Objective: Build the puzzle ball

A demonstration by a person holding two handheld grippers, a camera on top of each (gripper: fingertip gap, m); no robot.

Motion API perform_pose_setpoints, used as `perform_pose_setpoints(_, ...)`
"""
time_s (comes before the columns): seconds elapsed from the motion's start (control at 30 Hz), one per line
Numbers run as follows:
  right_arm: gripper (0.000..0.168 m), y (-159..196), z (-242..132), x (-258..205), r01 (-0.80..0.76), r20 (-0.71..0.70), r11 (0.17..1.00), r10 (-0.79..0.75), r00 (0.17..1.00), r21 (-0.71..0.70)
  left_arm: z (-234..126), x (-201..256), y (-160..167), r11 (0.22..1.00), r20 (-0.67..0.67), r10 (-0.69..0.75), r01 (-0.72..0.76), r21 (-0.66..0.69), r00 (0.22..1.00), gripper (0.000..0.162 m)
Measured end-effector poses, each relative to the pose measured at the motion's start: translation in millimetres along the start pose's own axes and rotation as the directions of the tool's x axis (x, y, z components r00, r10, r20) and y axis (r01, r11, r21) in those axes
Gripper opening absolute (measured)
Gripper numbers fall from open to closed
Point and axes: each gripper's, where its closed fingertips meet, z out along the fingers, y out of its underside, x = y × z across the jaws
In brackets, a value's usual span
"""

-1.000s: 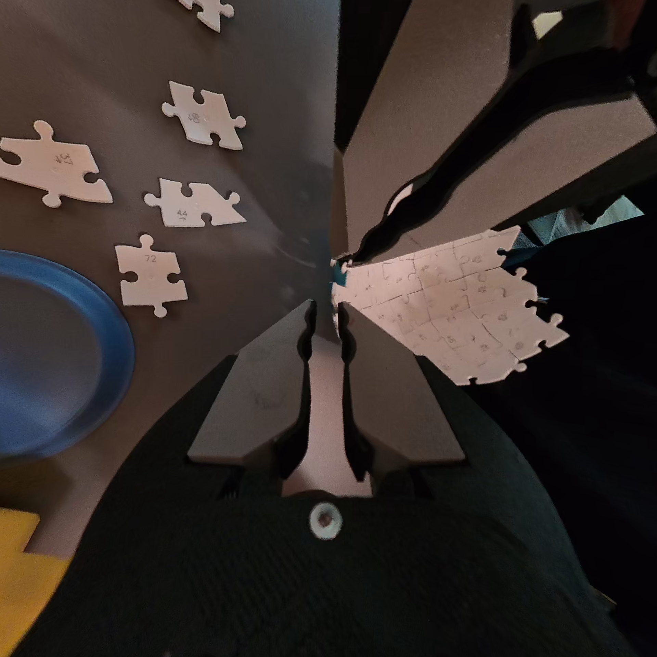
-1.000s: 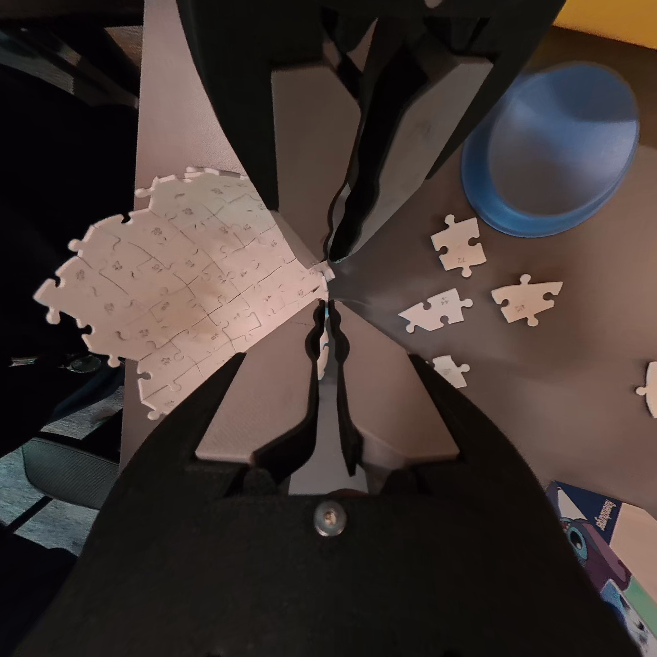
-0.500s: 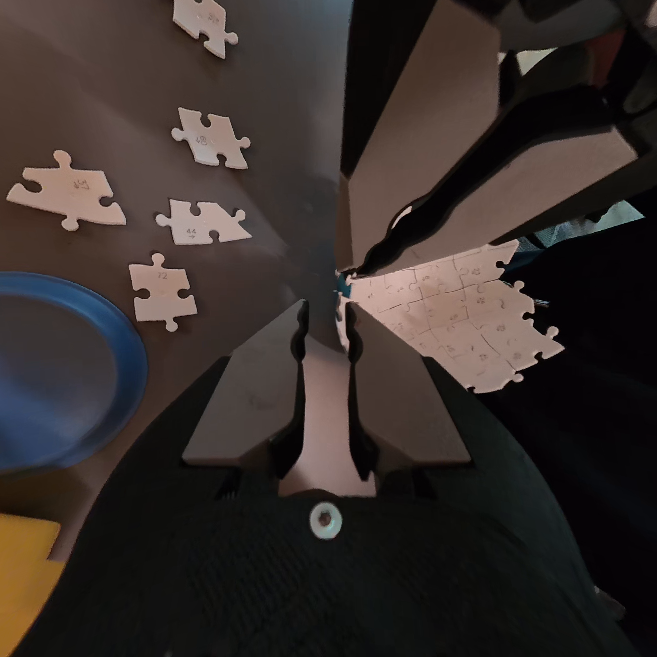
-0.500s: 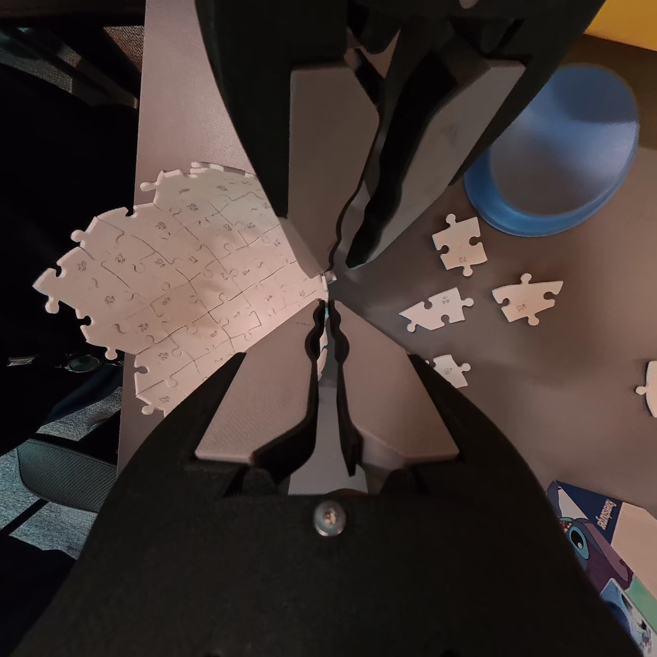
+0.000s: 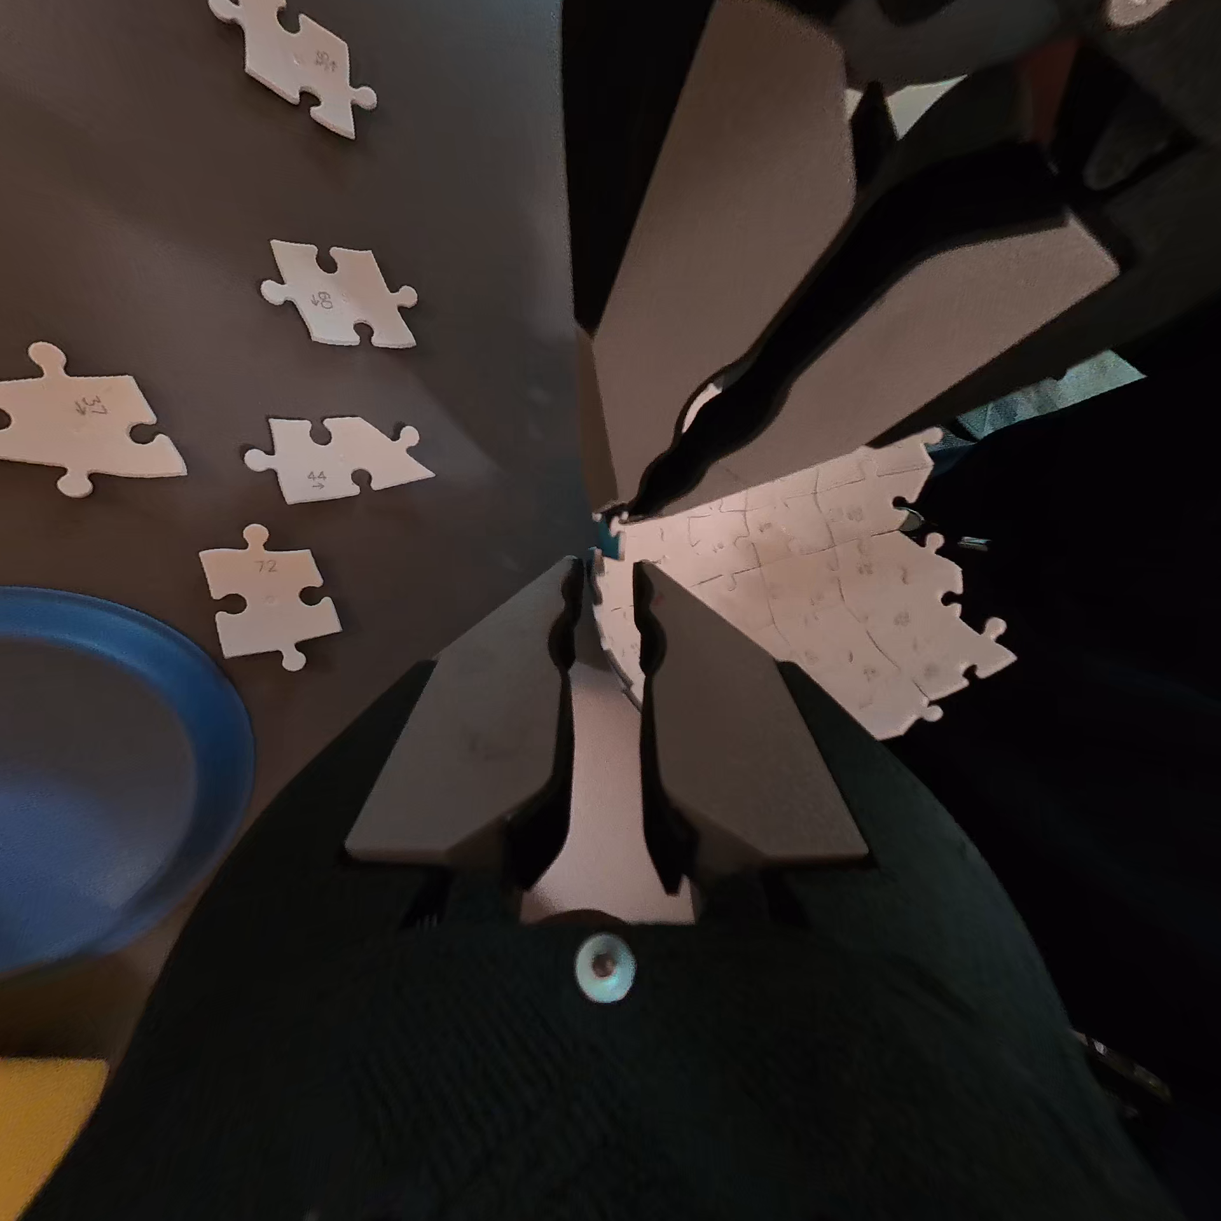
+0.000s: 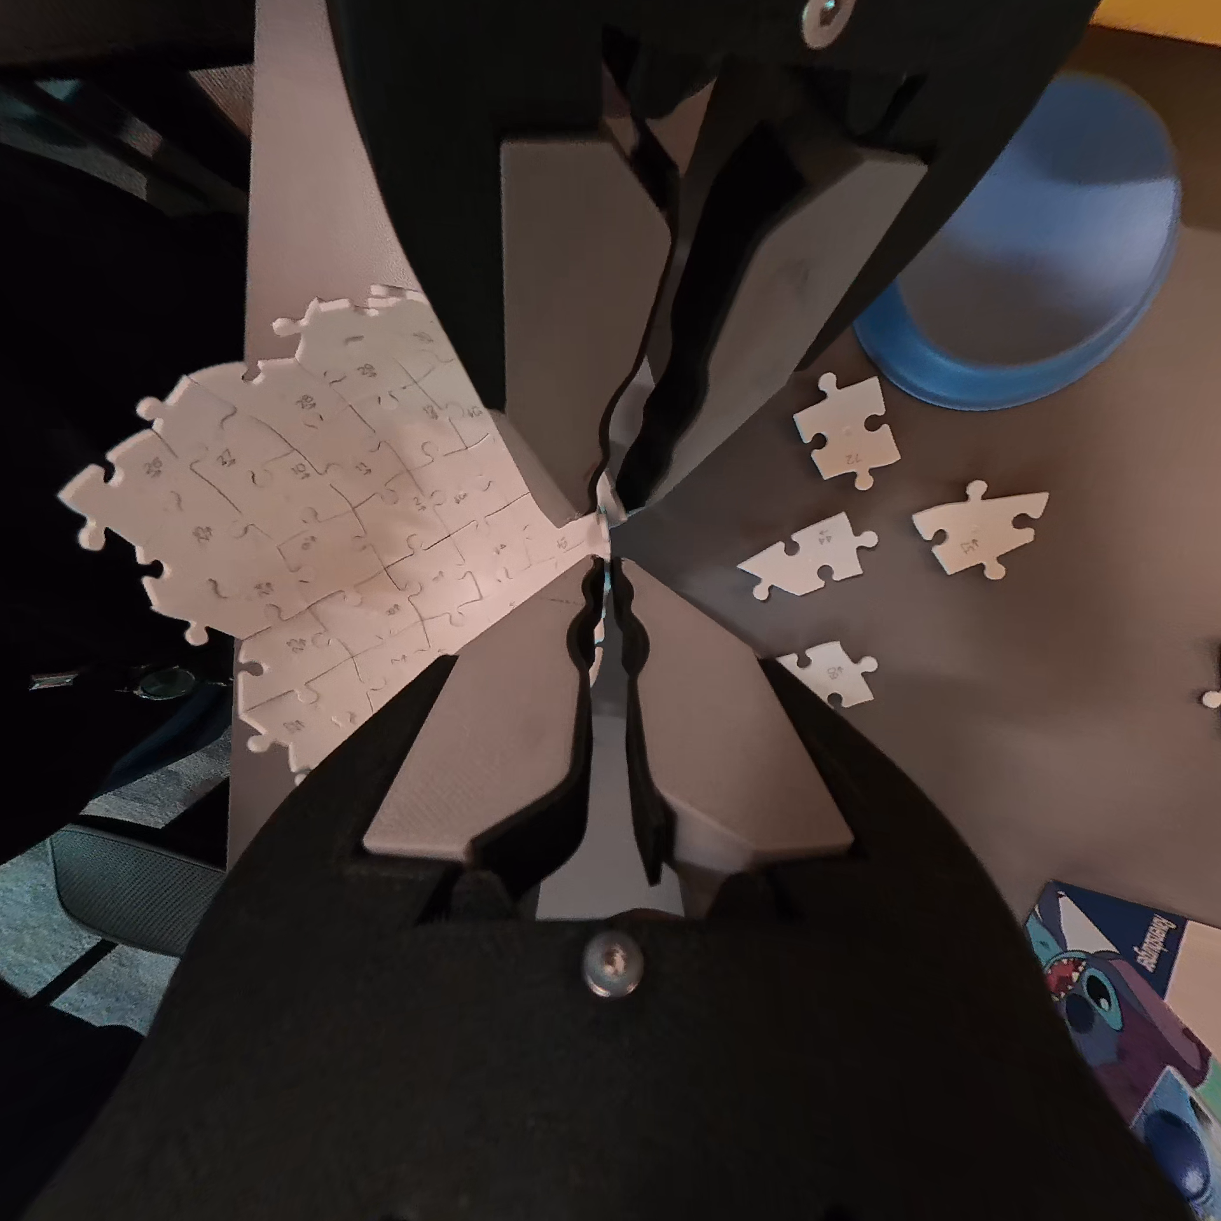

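Note:
A curved shell of joined white puzzle pieces (image 5: 826,581) hangs over the table's edge, blank numbered side showing; it also shows in the right wrist view (image 6: 317,528). My left gripper (image 5: 604,568) is shut on the shell's narrow end, whose edge runs between its fingers. My right gripper (image 6: 608,565) is shut on the same end from the opposite side. The two grippers meet tip to tip: the right gripper (image 5: 628,512) enters the left wrist view from the upper right, and the left gripper (image 6: 608,492) enters the right wrist view from above. Several loose white pieces (image 5: 317,476) lie on the dark table (image 5: 165,165).
A blue dish (image 5: 218,727) stands beside the loose pieces, also in the right wrist view (image 6: 958,376). A printed puzzle box (image 6: 1123,991) lies at the lower right. A yellow object (image 5: 39,1123) is at the lower left. A chair (image 6: 132,879) stands beyond the table's edge.
My left gripper's jaws parted half a second ago and have closed again on the shell's end. The right gripper has kept its hold, and the shell has shifted slightly.

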Motion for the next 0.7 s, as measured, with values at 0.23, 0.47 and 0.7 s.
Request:
perform_pose_setpoints(0.23,0.000,0.4,-1.8,0.3,0.000,-0.001,1.000,0.000,1.000,0.016,1.1,0.4,-1.9,1.000,-0.035,0.031,-0.031,-0.002,0.999,0.011)
perform_pose_setpoints(0.47,0.000,1.4,-4.0,0.3,-0.005,-0.002,1.000,0.005,1.000,0.024,-0.3,3.0,-2.6,1.000,-0.075,0.028,-0.028,0.000,0.997,0.012)
perform_pose_setpoints(0.7,0.000,4.9,-2.3,0.1,-0.015,-0.013,1.000,0.015,1.000,-0.016,0.1,1.7,-5.0,1.000,-0.069,0.030,-0.030,-0.007,0.997,0.011)
